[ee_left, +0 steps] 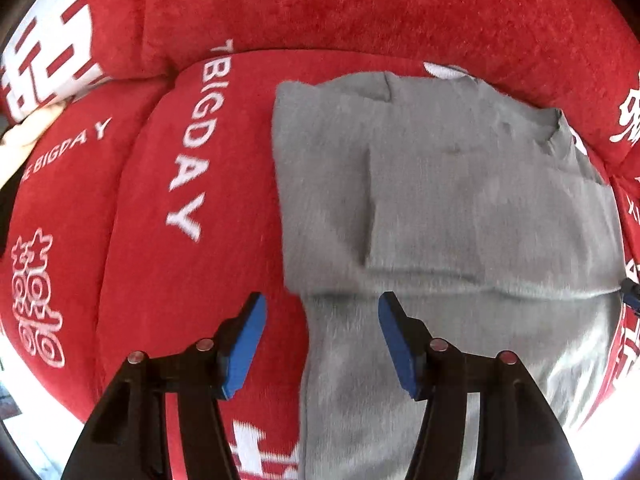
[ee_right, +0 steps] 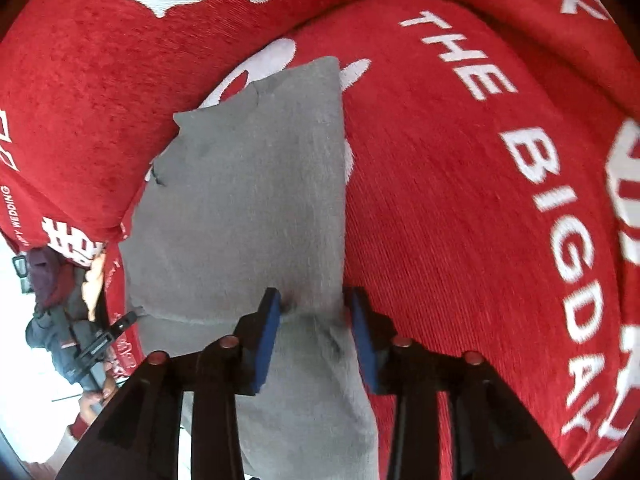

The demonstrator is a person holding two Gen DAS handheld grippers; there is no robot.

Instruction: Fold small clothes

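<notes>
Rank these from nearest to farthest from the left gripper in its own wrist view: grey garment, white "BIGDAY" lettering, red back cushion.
1. Grey knit garment, under the left gripper, right finger over it.
2. White "BIGDAY" lettering, ahead-left on the seat.
3. Plain red back cushion, far top.

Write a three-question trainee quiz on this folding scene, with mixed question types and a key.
1. True or false: the left hand-held gripper is clamped shut on the grey garment.
2. Multiple choice: what lies between the fingers of the right hand-held gripper? A) a white towel B) grey garment fabric C) only red cover
3. Fill in: the grey garment lies on a ___ cover with white lettering.

Key: 1 false, its jaws stand wide apart over the garment's left edge. 2 B, though the jaws are not closed on it. 3 red.
</notes>
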